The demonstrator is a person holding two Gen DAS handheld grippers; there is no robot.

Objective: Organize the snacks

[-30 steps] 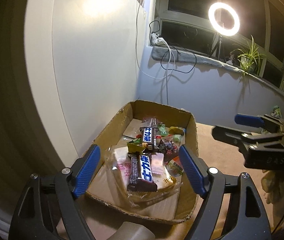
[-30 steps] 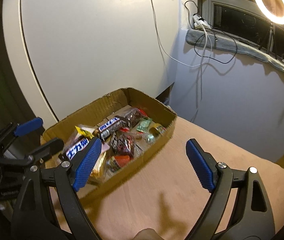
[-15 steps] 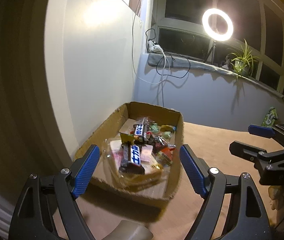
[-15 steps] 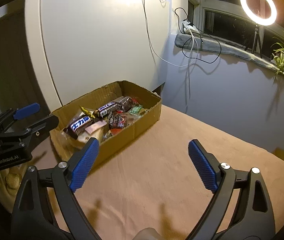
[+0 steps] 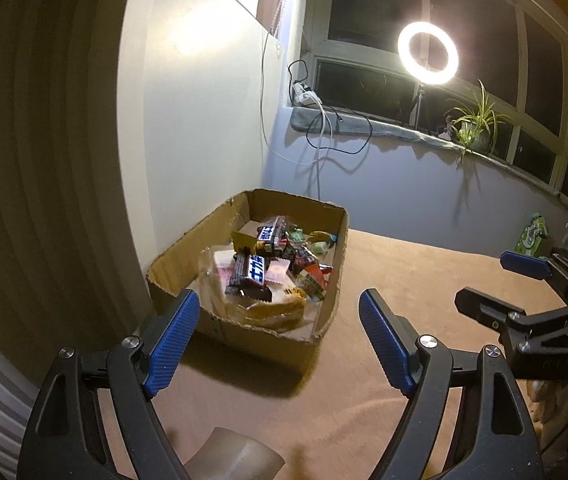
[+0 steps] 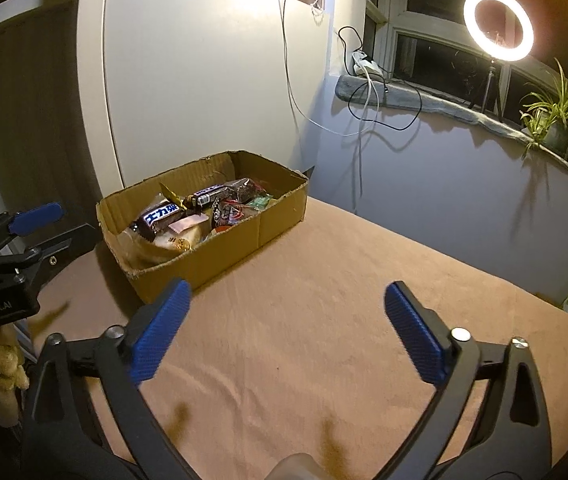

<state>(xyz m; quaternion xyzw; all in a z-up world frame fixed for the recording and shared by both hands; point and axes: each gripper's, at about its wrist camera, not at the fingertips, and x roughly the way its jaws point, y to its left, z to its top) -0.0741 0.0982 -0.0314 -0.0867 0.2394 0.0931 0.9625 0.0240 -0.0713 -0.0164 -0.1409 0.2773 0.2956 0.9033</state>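
Snacks fill the cardboard box at table's far-left corner; my left gripper and right gripper gape empty; sorting looks finished

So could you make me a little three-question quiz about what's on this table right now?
1. True or false: the left gripper holds a snack.
2. The snacks lie in: A) a plastic bin, B) a cardboard box, C) a bowl?
3. What sits on top of the pile at the box's near end?

Key: 1. False, both it and the right gripper are open and empty. 2. B. 3. A dark chocolate bar with a blue-and-white label.
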